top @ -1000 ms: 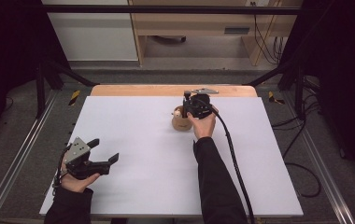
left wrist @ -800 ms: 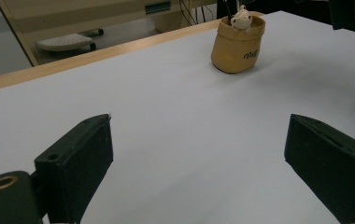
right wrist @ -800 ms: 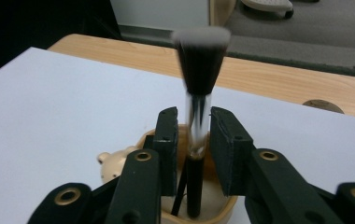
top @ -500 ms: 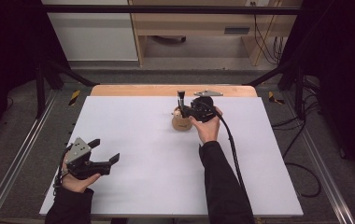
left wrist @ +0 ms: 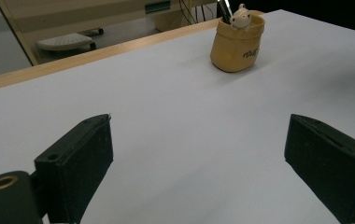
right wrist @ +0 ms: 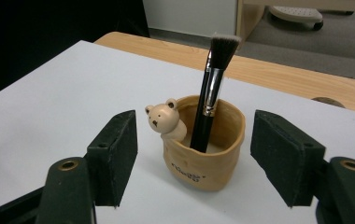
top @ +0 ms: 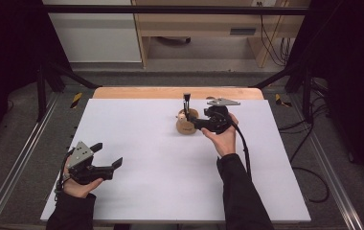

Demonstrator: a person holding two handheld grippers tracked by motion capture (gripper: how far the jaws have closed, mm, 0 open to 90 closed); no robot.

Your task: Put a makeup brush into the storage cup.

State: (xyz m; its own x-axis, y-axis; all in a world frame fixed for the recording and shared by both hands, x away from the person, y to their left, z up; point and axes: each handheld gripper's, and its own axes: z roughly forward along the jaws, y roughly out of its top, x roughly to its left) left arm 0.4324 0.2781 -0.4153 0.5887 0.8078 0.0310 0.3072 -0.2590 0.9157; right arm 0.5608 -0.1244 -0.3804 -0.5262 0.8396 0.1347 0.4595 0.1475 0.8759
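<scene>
Two claws, one holder. High view: the right claw [top: 195,123] lies level beside the tan holder [top: 187,125] on the far half of the white worktop [top: 170,182], its jaws pointed at the cup; a dark brush [top: 186,101] stands upright in the holder, so the holder seems placed to keep the brush on end. The left claw [top: 108,155] hangs well apart near the front left corner, presumably parked out of the working area.

Left gripper view: the left claw's jaws are spread wide over bare worktop, grasping nothing; the holder [left wrist: 237,43] stands far off.

Right gripper view: the right claw's jaws are released, one to each side of the holder [right wrist: 204,149] and apart from it. The brush [right wrist: 212,91] leans on the rim, bristles up, beside a small bear figure [right wrist: 164,120].
</scene>
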